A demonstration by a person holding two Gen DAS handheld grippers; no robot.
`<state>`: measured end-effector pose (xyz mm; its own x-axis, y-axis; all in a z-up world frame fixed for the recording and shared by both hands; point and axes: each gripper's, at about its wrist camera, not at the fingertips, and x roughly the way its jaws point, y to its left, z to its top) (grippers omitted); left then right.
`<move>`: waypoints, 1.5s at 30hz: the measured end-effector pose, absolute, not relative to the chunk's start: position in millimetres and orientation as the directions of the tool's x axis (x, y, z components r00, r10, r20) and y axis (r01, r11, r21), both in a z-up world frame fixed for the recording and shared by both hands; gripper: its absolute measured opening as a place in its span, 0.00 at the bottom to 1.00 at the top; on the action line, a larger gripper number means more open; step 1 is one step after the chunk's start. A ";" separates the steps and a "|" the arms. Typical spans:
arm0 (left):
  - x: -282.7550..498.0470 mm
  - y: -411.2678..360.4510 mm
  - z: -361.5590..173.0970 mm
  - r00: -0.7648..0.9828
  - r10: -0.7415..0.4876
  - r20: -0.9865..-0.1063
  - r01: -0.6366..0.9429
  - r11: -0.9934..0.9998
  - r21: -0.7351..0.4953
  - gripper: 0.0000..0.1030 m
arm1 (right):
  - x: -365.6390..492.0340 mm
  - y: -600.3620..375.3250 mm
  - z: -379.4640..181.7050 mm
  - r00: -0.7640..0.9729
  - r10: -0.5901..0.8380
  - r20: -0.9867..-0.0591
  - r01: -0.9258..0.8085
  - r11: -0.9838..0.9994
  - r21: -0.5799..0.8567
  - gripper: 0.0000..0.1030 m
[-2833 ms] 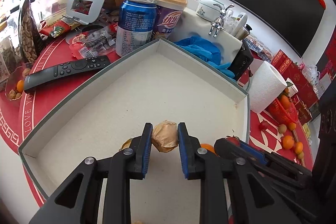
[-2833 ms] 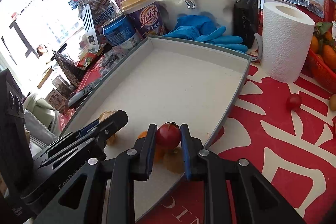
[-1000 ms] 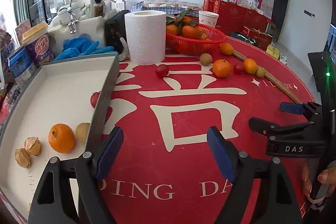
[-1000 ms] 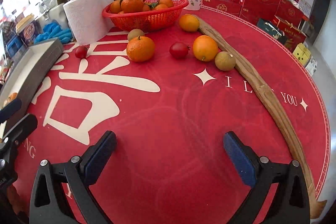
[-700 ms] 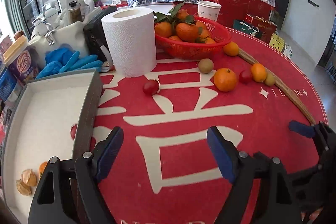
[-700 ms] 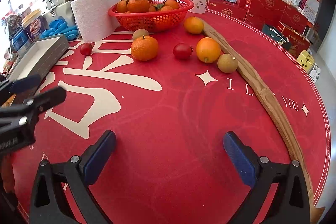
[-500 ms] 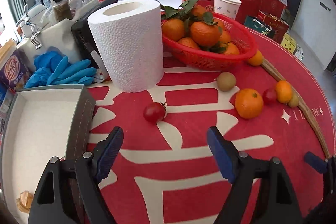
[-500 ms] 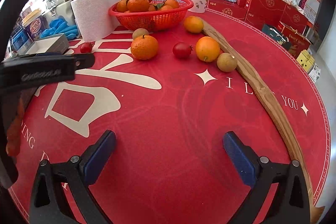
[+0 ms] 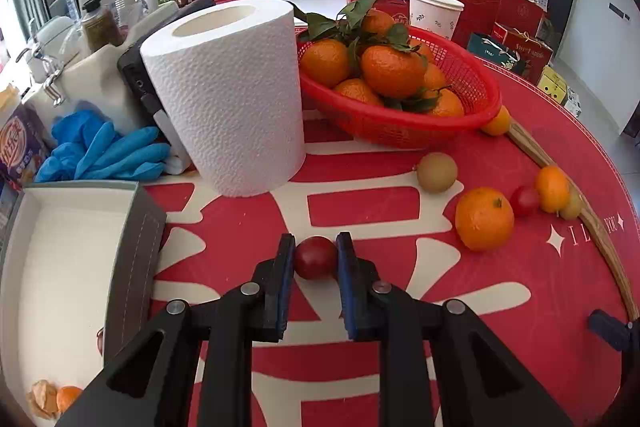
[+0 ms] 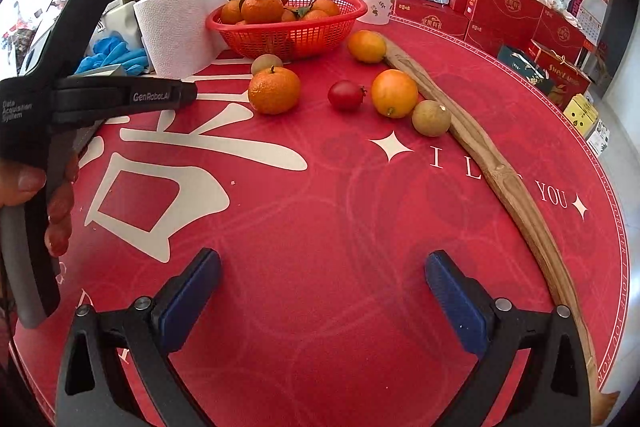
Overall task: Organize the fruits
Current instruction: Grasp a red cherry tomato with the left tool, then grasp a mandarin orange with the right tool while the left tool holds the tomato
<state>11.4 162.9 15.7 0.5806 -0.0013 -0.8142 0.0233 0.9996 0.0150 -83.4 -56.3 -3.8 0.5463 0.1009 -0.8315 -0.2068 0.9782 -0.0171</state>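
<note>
The left gripper (image 9: 315, 259) is clamped on a tomato (image 9: 315, 258) resting on the red mat (image 9: 440, 307), just right of the tray (image 9: 132, 247) (an orange and husked fruit lie in its near corner). The right gripper (image 10: 322, 291) hangs wide apart over bare mat. Beyond lie loose fruit (image 10: 274, 90), then the basket (image 10: 288, 31).

Both views face the red basket (image 9: 400, 119). The left wrist view looks from low and close, just before the basket. The right wrist view looks from farther back over the worktop (image 10: 340, 207), sharing the basket (image 10: 288, 35) and paper roll (image 10: 176, 31).
</note>
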 end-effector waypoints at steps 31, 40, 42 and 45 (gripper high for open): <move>-85.8 190.1 12.1 0.626 -0.069 -0.776 -0.021 0.994 -0.106 0.23 | 7.9 18.8 -3.0 0.528 0.118 -0.841 -0.239 0.971 -0.014 0.95; -85.4 188.9 11.9 0.626 -0.062 -0.777 -0.022 0.995 -0.097 0.23 | 12.1 12.5 4.3 0.564 0.112 -0.818 -0.204 0.979 -0.007 0.37; -85.1 189.5 11.8 0.626 -0.065 -0.777 -0.022 0.995 -0.101 0.23 | 0.6 6.6 4.3 0.563 0.119 -0.818 -0.211 0.978 -0.003 0.37; -84.8 190.1 11.7 0.626 -0.067 -0.777 -0.022 0.994 -0.104 0.23 | -26.2 -9.0 5.6 0.548 0.155 -0.822 -0.216 0.976 0.040 0.37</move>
<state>-84.8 190.1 11.7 0.6265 -0.0672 -0.7766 -0.0221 0.9943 -0.1039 -26.2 -9.0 5.6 0.5478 0.1548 -0.8222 -0.2163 0.9755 0.0396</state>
